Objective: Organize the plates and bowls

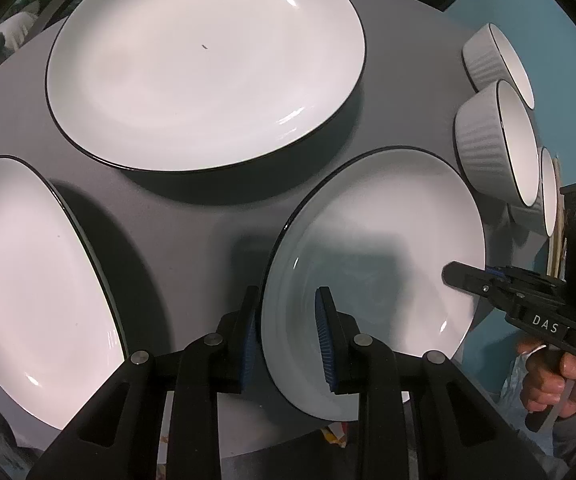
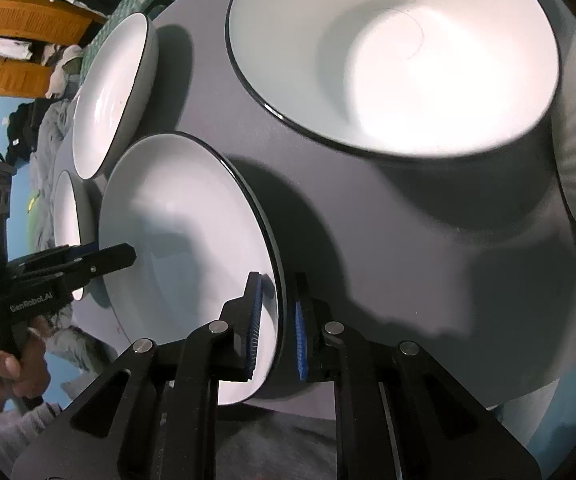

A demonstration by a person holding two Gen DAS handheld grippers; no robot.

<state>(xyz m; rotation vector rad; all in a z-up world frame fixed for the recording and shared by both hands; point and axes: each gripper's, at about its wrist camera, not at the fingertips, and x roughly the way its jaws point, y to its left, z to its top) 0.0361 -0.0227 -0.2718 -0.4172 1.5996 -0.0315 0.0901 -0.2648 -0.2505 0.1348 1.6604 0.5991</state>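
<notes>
Dark grey tabletop (image 1: 192, 232), teal wall behind. Left tongs (image 1: 288, 336) and right tongs (image 2: 278, 320) both pinch opposite rims of the same small plate (image 1: 380, 248), near the tabletop's front edge. Only the right view shows orange shelves (image 2: 16, 40) (cluttered). Two big plates (image 1: 204, 64) crowd it; ribbed bowls (image 1: 492, 140) line the right edge.

Three white plates with thin dark rims are lying on a grey table (image 1: 192, 220): a large plate (image 1: 204, 60) at twelve o'clock, another plate (image 1: 28, 288) at nine, a smaller plate (image 1: 380, 248) at four. Ribbed white bowls (image 1: 492, 144) are standing at two o'clock, close together.
</notes>
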